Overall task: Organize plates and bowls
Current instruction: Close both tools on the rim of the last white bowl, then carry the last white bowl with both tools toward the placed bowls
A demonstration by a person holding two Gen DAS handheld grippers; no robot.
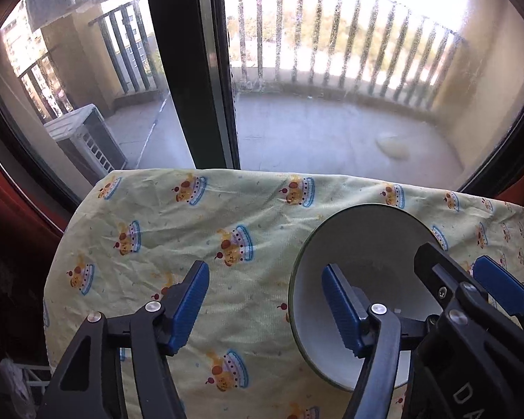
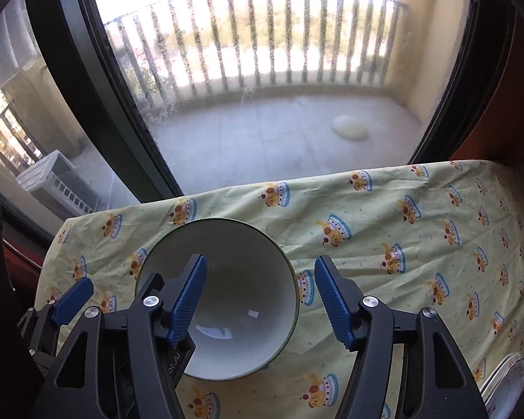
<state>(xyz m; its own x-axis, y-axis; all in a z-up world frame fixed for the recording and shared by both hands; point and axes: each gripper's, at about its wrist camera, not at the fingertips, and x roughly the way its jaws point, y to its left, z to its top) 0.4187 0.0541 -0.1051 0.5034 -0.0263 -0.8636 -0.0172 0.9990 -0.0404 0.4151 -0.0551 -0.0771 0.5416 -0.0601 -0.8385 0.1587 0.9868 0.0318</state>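
Note:
A white bowl with a green rim (image 1: 366, 244) (image 2: 234, 279) stands upright on the yellow patterned tablecloth (image 1: 192, 227) (image 2: 401, 244). My left gripper (image 1: 265, 303) is open and empty, its right finger over the bowl's left side. My right gripper (image 2: 260, 300) is open and straddles the bowl's right wall, the left finger inside and the right finger outside. The right gripper also shows in the left wrist view (image 1: 454, 279) at the bowl's right. A white plate (image 2: 510, 380) lies at the table's right edge, partly cut off.
The table stands against a large window with a dark frame (image 1: 192, 70). Beyond the glass is a balcony with a railing (image 2: 262, 35) and an air-conditioner unit (image 1: 87, 139). The table's left edge drops off near dark clutter (image 1: 14, 366).

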